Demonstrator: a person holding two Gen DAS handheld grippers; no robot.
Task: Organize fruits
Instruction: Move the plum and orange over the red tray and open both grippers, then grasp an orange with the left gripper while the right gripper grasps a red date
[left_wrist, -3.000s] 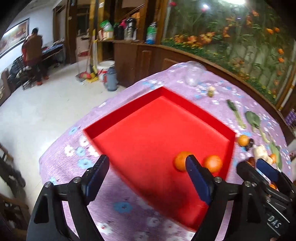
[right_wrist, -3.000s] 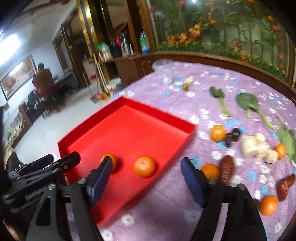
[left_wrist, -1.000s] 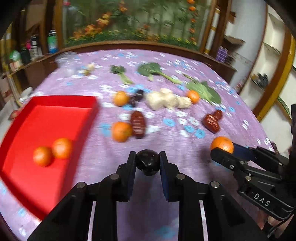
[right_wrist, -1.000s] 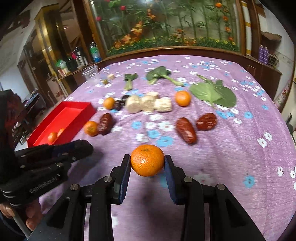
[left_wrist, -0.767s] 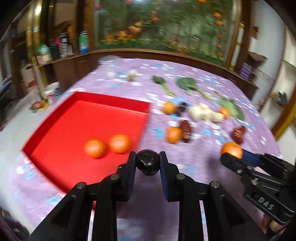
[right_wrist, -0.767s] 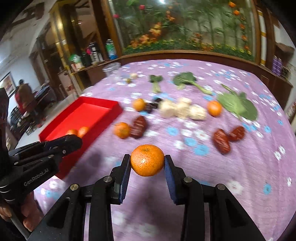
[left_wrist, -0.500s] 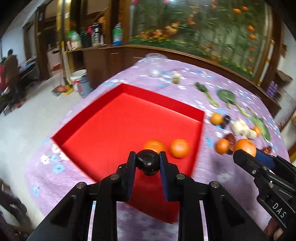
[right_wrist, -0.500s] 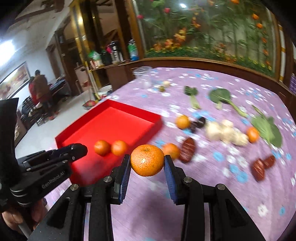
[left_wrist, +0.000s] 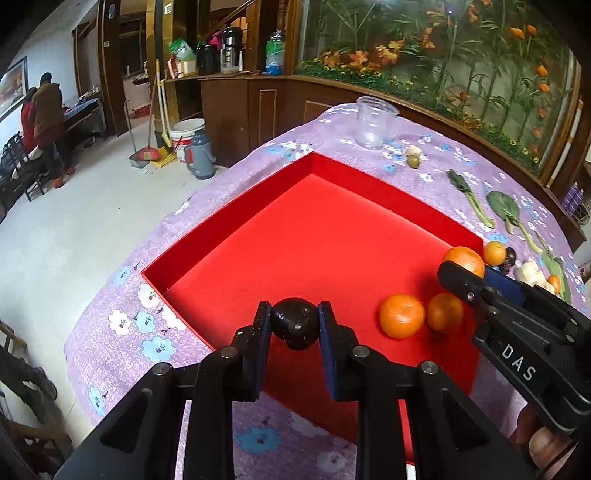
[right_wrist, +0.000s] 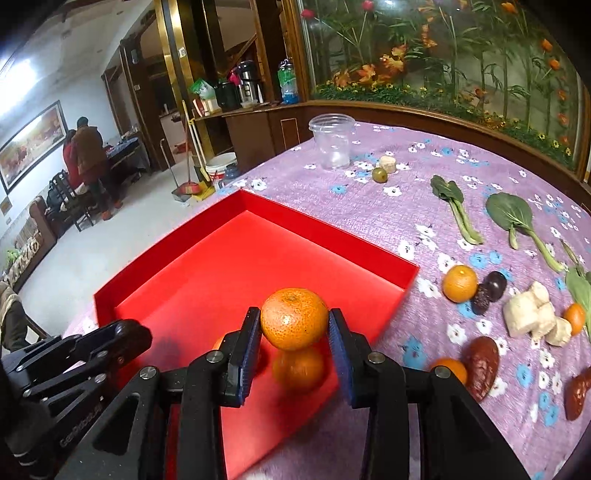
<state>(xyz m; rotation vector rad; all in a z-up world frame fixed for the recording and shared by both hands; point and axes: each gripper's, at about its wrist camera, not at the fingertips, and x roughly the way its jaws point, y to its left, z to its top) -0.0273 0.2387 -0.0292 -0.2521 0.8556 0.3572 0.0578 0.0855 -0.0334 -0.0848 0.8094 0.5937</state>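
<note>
Fruits sit in both grippers: the left gripper (left_wrist: 294, 325) is clenched on a dark plum (left_wrist: 294, 324), its pads pressing both sides, above the near part of the red tray (left_wrist: 229, 236). The right gripper (right_wrist: 293, 326) grips an orange (right_wrist: 294, 318) between its blue pads (right_wrist: 246, 350), held above the tray's near right corner. Under it, two more oranges (left_wrist: 402, 315) lie side by side on the tray floor, touching each other. Beyond the tray's right wall, on the purple flowered tablecloth (right_wrist: 369, 206), lie another orange (right_wrist: 460, 283) touching two dark plums (right_wrist: 495, 285), pale ginger pieces (right_wrist: 528, 315), brown dates (right_wrist: 480, 363) and leafy greens (right_wrist: 511, 214). A clear plastic cup (right_wrist: 332, 146) stands upright farther back.
</note>
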